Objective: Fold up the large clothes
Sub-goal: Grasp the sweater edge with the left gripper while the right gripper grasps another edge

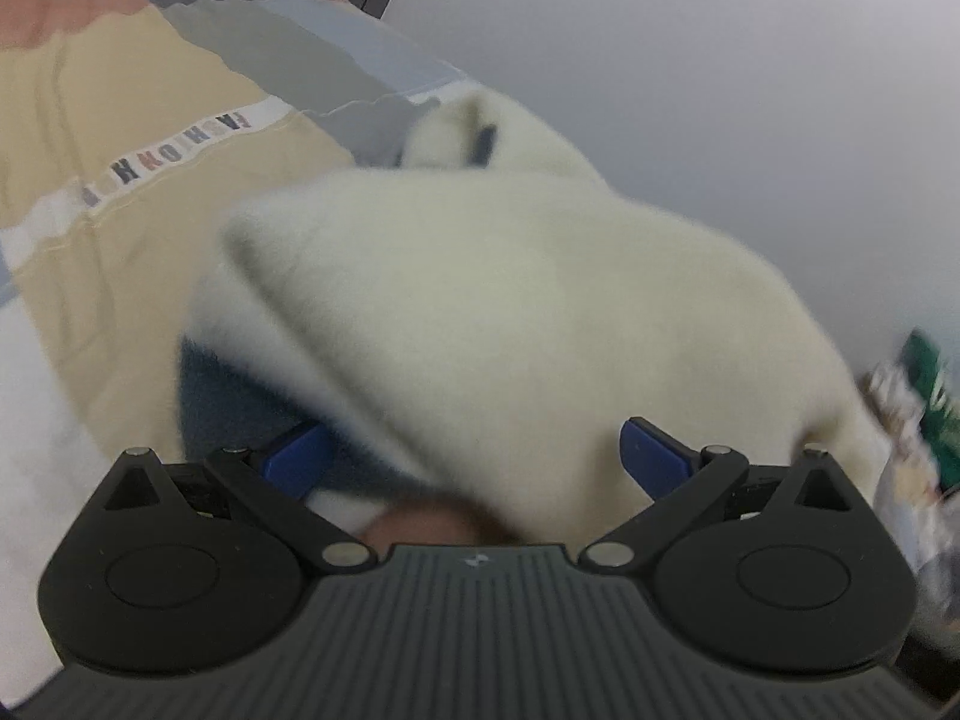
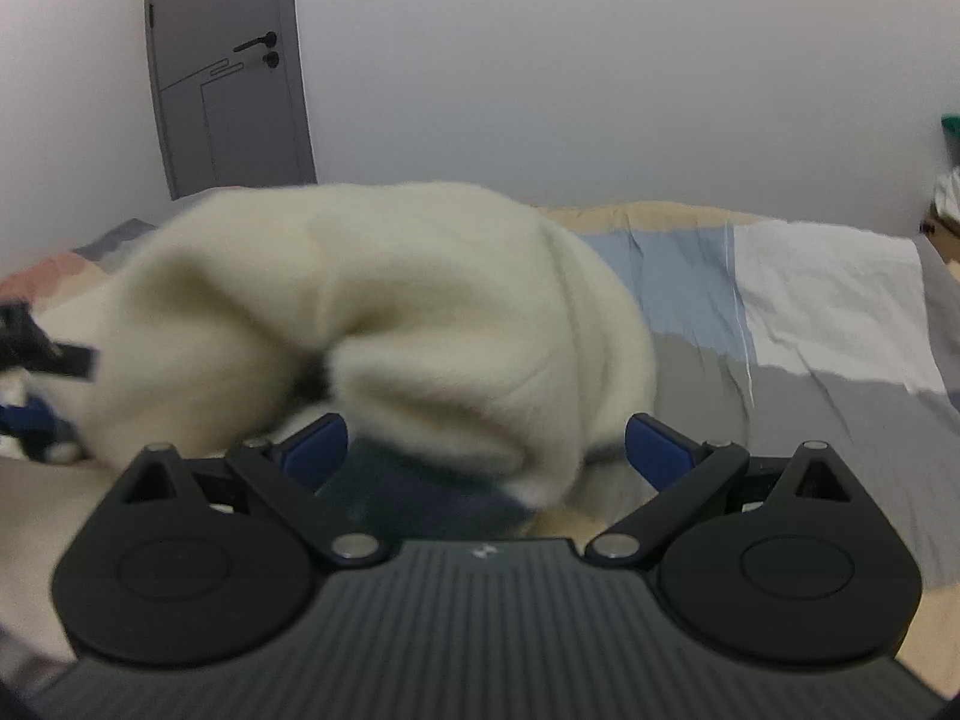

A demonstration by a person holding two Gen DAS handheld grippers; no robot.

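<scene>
Item: fleece (image 2: 384, 300). Cream-white pile outside, dark blue face or lining (image 1: 240, 396) showing at its lower edge. Thick, fuzzy, rounded where bunched; no crisp edge in view. It lies heaped on the bed (image 2: 828, 300), directly before both grippers, blurred in both views.

Handling, as judged: soft and limp, bulky yet fairly light. It should sag and fold on itself when lifted, and the pile should give good grip, so slipping looks unlikely. No fragility. Best hold is likely a hem or corner of the blue-lined edge, taking one layer only; a grab into the cream bulk would catch several layers.

Left gripper (image 1: 480, 450): blue fingers (image 1: 654, 456) spread wide, fleece draped between and over them. No clamp visible; it reads as not gripping.

Right gripper (image 2: 486, 447): fingers (image 2: 657, 450) likewise wide apart, the blue-lined edge lying between them, not pinched.

Bed cover (image 1: 120, 138): thin woven patchwork in tan, blue-grey, white and rust, lightly creased, with a printed letter strip (image 1: 174, 162).

Surroundings: plain pale wall (image 2: 600, 60); grey door (image 2: 228, 72) with dark handle. Green and printed clutter (image 1: 924, 396) at the far right, too blurred to name.
</scene>
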